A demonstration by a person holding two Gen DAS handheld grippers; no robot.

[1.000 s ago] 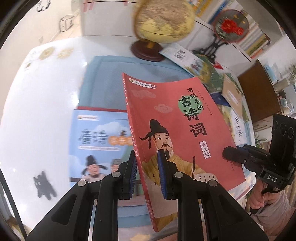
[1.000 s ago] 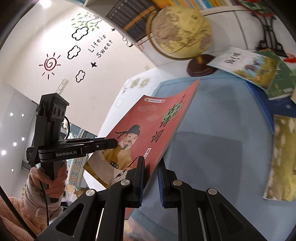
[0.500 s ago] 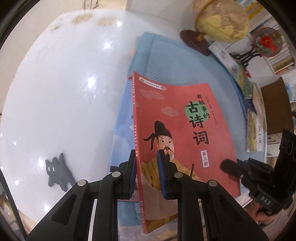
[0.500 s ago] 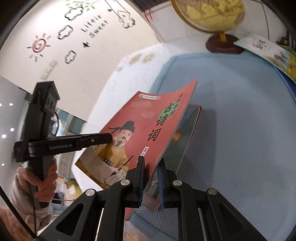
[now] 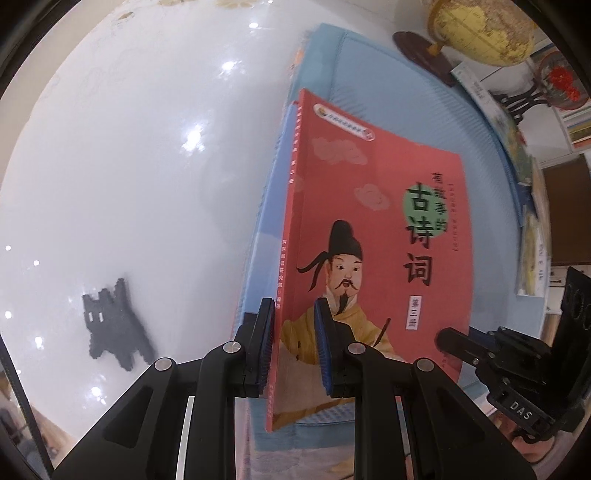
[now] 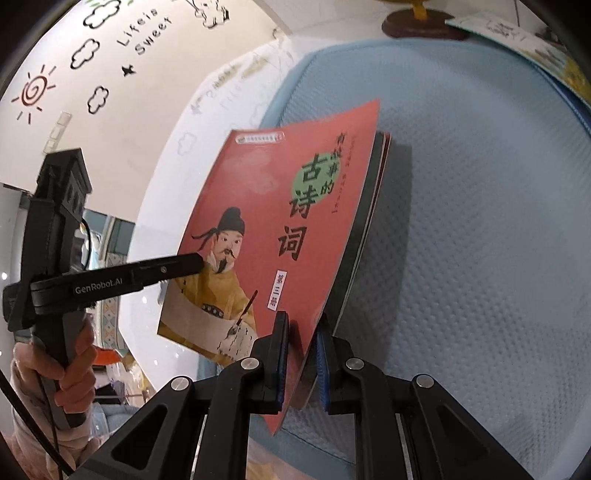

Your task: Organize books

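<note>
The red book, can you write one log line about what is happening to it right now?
red book | held by left gripper and right gripper, both shut on it | above blue mat

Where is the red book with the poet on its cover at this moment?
In both wrist views the red book is at the centre, held over the blue mat near the mat's left edge: the left gripper clamps its spine side, the right gripper its opposite edge.

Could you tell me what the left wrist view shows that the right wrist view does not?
Only the left wrist view shows the globe's sphere, the red-flower ornament and a dark shape on the white table. Only the right wrist view shows the wall decals and a hand. Both show the red book, clamped by both jaws, above the blue mat.
</note>
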